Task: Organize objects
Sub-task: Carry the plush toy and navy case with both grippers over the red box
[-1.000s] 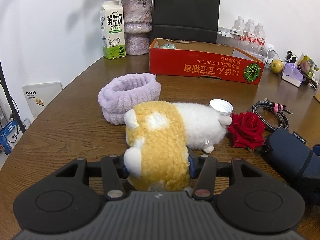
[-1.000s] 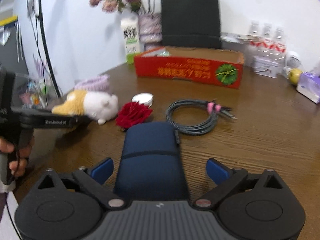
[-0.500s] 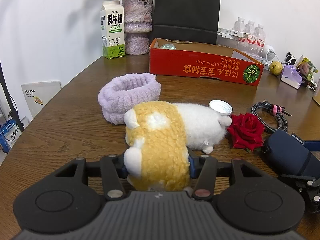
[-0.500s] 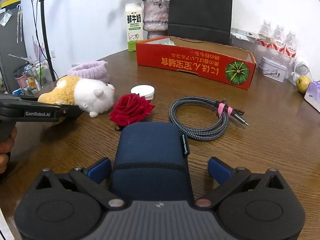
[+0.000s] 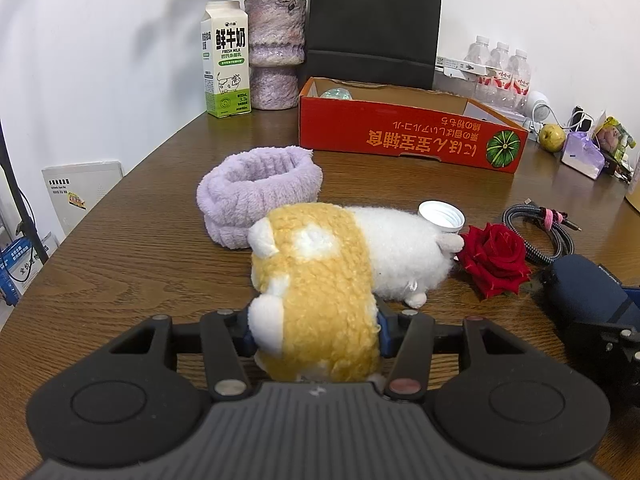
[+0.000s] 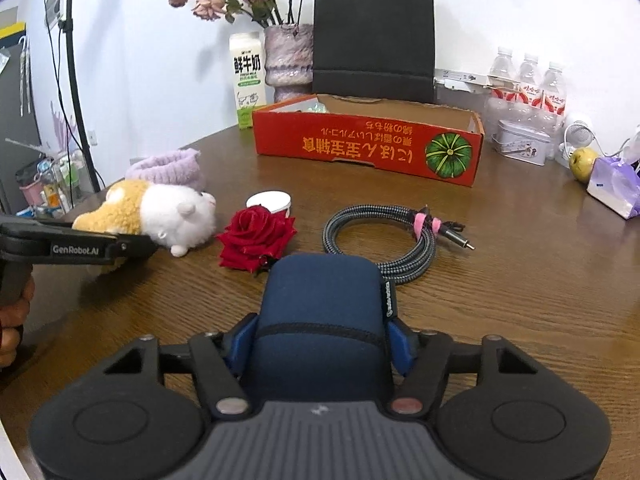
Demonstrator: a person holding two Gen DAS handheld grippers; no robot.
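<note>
One item, a small ball point(image 5: 335, 93), lies in the red box point(image 5: 400, 140); the rest sits on the table point(image 5: 140, 248) before the box. Left gripper point(image 5: 314, 330) fingers pinch the plush point(image 5: 320, 280); right gripper point(image 6: 320, 340) fingers clamp the blue case point(image 6: 324, 300), both nearer than the box.

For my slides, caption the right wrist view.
Right gripper clamps a navy pouch beside a red rose and coiled cable.
</note>
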